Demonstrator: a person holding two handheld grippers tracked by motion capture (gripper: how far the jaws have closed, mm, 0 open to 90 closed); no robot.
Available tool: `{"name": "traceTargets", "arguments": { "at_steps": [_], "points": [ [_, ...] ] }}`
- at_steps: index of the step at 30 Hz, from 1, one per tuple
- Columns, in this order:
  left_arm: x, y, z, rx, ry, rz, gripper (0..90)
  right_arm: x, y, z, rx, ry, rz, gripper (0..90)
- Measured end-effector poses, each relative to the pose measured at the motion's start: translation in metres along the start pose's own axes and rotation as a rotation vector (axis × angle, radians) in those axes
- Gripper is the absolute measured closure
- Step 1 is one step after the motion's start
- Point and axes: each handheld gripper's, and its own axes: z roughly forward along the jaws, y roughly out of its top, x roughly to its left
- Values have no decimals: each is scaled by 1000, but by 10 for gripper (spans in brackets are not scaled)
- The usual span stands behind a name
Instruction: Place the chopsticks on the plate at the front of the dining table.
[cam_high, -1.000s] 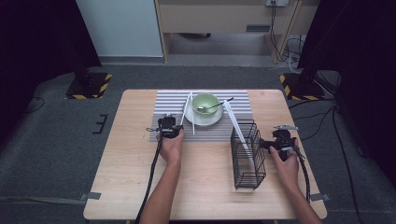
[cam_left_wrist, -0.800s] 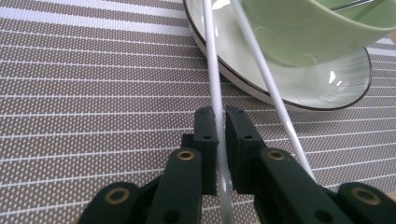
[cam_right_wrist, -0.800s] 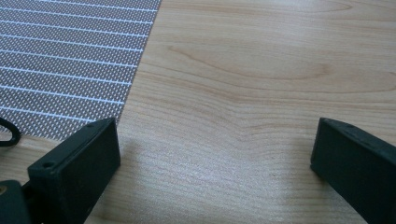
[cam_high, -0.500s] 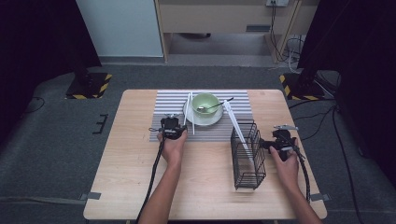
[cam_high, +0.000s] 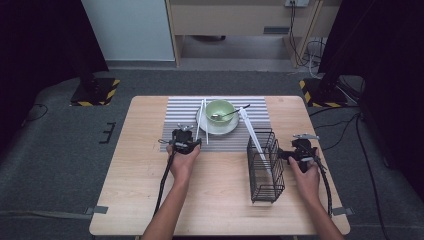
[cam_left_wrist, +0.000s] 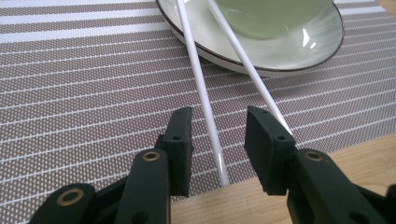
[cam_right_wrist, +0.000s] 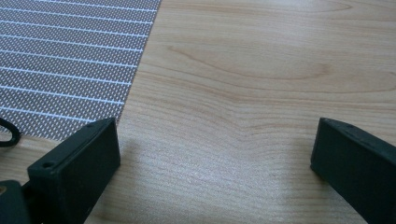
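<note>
Left tool (cam_left_wrist: 218, 140) astride chopstick (cam_left_wrist: 205, 107) (apart)

Left hand-held gripper (cam_high: 185, 140): black, chunky body, small grey plate on top. Long black cable trails from it. Two black jaws, flat blocky pads (cam_left_wrist: 182, 140), small screw hole in each. Brass-coloured ring on each jaw arm.

Right hand-held gripper (cam_high: 299, 149): black too, grey plate on top, black cable hanging off. Its pads (cam_right_wrist: 84, 163) thick, square, matte black, one small screw hole seen.

Person's forearms bare, no sleeves, no gloves.
</note>
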Motion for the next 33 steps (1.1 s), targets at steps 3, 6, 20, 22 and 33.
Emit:
{"name": "traceTargets", "arguments": {
  "at_steps": [3, 6, 20, 22, 33],
  "points": [
    [-1, -2, 1, 16, 11, 24, 623, 0, 0, 0, 0, 0, 0, 14],
    [1, -4, 3, 30, 2, 11, 639, 0, 0, 0, 0, 0, 0, 14],
    [2, -6, 6, 49, -3, 19, 699, 0, 0, 0, 0, 0, 0, 14],
    [2, -6, 7, 52, -10, 19, 734, 0, 0, 0, 0, 0, 0, 14],
    [1, -7, 9, 40, 14, 11, 812, 0, 0, 0, 0, -1, 1, 13]
  ]
}}
